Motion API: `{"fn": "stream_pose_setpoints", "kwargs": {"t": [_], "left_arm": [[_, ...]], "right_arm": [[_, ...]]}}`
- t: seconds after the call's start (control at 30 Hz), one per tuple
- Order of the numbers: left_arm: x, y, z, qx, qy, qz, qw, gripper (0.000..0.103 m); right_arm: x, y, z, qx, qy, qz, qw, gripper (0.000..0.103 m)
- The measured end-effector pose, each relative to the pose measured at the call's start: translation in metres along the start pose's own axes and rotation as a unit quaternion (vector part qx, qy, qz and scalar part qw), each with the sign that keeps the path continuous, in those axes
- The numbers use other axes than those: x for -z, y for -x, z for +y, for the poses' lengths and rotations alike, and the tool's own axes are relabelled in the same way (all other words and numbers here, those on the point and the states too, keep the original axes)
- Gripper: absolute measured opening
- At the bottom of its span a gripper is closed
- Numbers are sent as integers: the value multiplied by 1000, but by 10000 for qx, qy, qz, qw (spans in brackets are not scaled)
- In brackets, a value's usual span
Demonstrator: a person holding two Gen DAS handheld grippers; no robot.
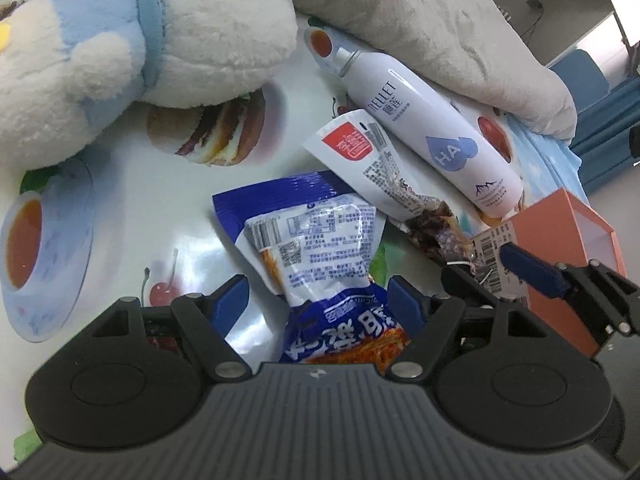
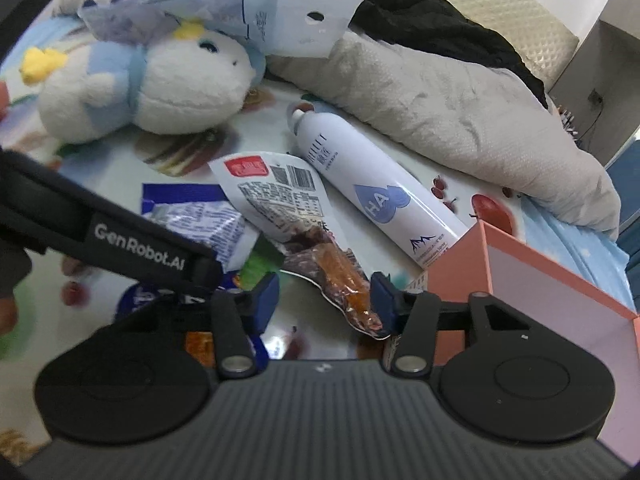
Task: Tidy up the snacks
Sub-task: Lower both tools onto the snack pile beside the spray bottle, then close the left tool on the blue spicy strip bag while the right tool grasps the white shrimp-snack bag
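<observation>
A blue and white snack packet [image 1: 320,256] lies on the printed tablecloth, its lower end between the fingers of my open left gripper [image 1: 320,300], which straddles it without closing. It also shows in the right wrist view [image 2: 200,220], partly behind the left gripper's body. A white and clear snack pouch [image 2: 288,208] with a red label lies beside it. Its brown end sits between the fingers of my open right gripper [image 2: 326,300]. The same pouch shows in the left wrist view [image 1: 384,172]. A pink open box [image 2: 552,280] stands at the right, also in the left wrist view [image 1: 560,248].
A white spray bottle [image 2: 372,188] lies behind the pouch. A white and blue plush toy [image 2: 148,80] sits at the back left. A grey cloth [image 2: 460,112] and a black garment [image 2: 420,16] lie at the back right. The left gripper's body [image 2: 120,232] crosses the left.
</observation>
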State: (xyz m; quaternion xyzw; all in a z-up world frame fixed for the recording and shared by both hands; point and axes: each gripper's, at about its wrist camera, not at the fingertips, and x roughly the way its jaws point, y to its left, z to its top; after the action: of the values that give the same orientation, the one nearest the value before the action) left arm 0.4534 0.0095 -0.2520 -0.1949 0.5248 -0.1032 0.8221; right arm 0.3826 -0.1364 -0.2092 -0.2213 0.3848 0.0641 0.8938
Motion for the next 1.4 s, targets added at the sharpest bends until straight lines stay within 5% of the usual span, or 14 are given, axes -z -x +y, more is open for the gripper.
{"fn": "stream_pose_setpoints", "kwargs": {"t": [0.1, 0.27, 0.43, 0.7, 1.4], "left_arm": [[-2, -2, -1, -37, 62, -56, 10000, 79], [-2, 0, -1, -264, 158, -193, 9993, 63], [3, 7, 2, -271, 237, -248, 9990, 49], [22, 36, 8, -325, 207, -249, 9989, 36], [133, 137, 37, -611, 531, -400, 9959, 35]], "right_arm": [[2, -8, 5, 92, 154, -16, 9998, 39], [5, -16, 4, 7, 3, 102, 9999, 17], [6, -8, 1, -116, -43, 85, 9999, 7], [14, 23, 10, -408, -38, 82, 9991, 3], [81, 133, 48, -1071, 43, 163, 9941, 2]]}}
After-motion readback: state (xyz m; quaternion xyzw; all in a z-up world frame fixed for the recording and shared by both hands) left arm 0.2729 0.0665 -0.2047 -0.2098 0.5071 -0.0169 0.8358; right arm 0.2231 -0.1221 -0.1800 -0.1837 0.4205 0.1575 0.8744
